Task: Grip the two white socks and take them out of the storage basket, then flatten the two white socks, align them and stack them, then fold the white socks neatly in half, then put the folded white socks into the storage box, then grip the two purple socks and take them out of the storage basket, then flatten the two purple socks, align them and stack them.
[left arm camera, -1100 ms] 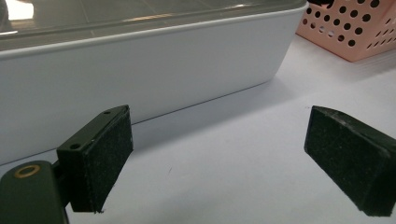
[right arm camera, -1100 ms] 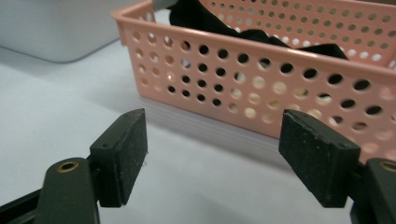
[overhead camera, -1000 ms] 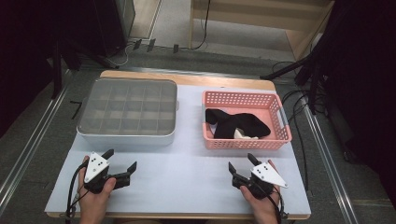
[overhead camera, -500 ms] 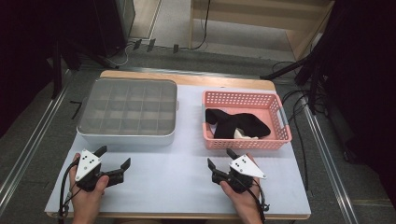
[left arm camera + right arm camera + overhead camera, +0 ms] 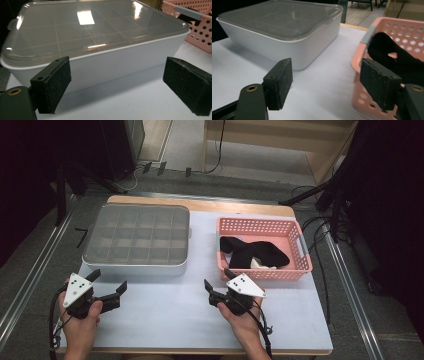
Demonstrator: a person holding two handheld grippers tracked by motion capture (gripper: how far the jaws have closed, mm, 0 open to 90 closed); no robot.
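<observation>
High view looks down from above; both gripper views sit low, near the lidded box (image 5: 136,240), their shared landmark.

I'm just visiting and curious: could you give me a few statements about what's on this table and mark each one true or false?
1. The grey box has its clear lid on. True.
2. The pink basket is empty. False: dark cloth lies in it.
3. The left tool grips the box. False: it is open, short of the box.
4. The right tool is open, holding nothing. True.
</observation>
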